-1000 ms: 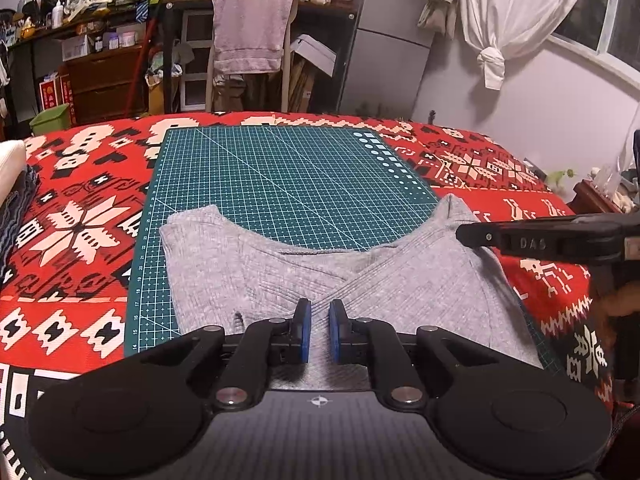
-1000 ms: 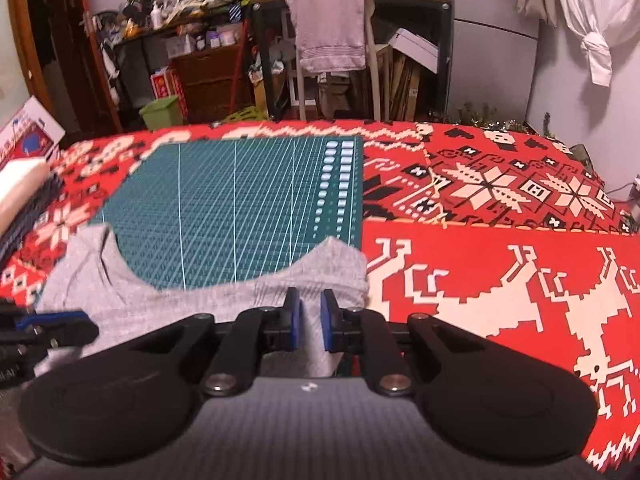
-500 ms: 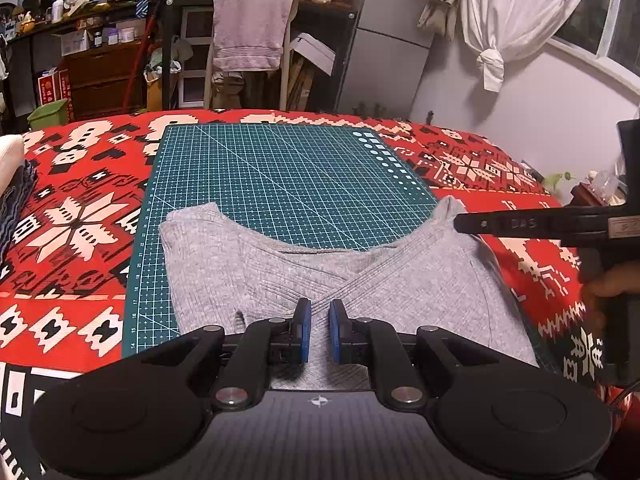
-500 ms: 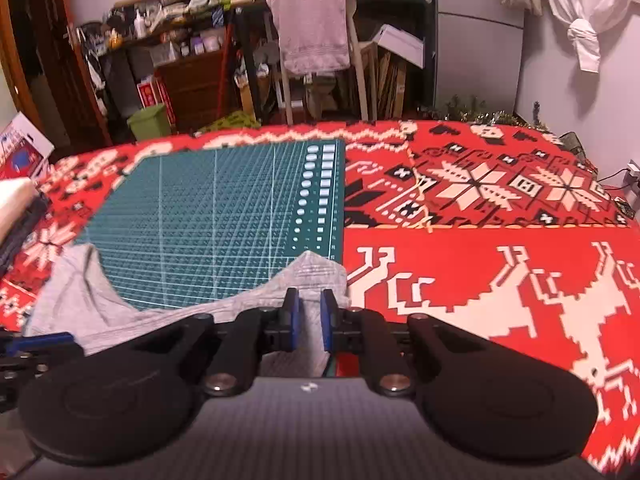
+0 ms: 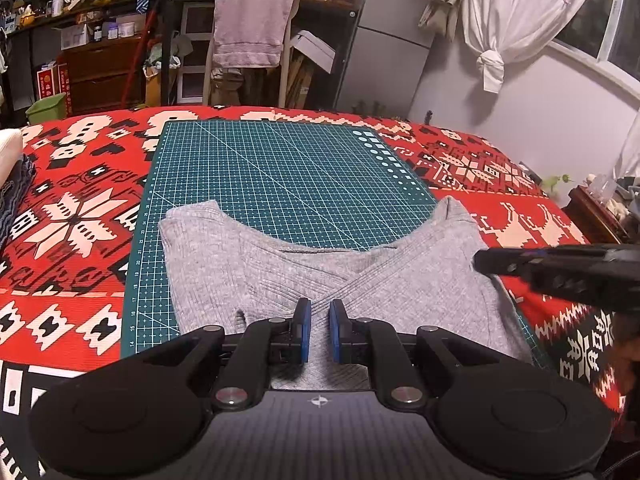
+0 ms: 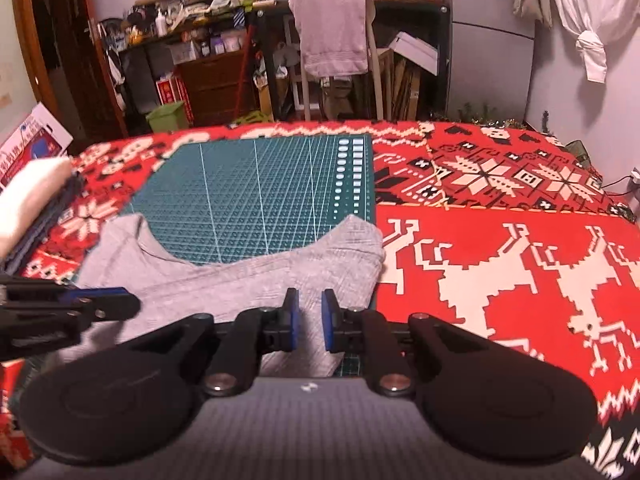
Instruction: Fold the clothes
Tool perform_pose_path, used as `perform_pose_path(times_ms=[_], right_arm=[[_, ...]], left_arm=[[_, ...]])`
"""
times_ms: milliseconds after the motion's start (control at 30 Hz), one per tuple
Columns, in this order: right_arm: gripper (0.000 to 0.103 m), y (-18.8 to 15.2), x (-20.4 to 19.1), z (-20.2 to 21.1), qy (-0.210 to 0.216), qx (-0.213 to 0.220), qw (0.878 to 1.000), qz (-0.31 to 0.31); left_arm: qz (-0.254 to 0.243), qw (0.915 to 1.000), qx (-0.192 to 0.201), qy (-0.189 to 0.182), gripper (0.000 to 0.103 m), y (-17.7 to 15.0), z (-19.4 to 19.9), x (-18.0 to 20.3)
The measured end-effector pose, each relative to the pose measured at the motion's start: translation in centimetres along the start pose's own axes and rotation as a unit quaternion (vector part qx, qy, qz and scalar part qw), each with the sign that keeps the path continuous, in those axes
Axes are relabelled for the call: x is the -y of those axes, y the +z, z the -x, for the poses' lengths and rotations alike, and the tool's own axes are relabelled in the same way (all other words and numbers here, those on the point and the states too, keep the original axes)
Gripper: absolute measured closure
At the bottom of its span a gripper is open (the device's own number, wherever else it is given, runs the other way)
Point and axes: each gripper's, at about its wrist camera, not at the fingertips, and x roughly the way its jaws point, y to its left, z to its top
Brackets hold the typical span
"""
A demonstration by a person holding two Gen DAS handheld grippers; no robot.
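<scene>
So there's a grey ribbed knit top lying flat on a dark green gridded cutting mat, which sits on a surface covered with a red, white and black patterned blanket. The top's near part spreads over the mat's near half, its two shoulder bits pointing away from the cameras with the scooped neckline between them; the right shoulder reaches the mat's right edge, right at the blanket. The left gripper hangs over the middle of the top, blue-padded jaws a little apart with nothing between them, just grey fabric showing through the gap. The right gripper is over the top's right side, jaws parted the same way, also empty. In the left wrist view the right gripper pokes in from the right over the garment's right edge, a bit blurry. Off to the left edge of the blanket there's a stack of folded clothes, white on top. Behind the surface a pinkish towel hangs over a chair.
</scene>
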Motion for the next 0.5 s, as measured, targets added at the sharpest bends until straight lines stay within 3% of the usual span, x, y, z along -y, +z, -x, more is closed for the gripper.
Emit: perform_pose_path(times_ms=[500], right_arm=[[0.09, -3.4, -1.5, 1.8, 0.027, -0.034, 0.999, 0.019]], left_arm=[[-0.001, 1.0, 0.004, 0.0, 0.091, -0.2, 0.0, 0.1]])
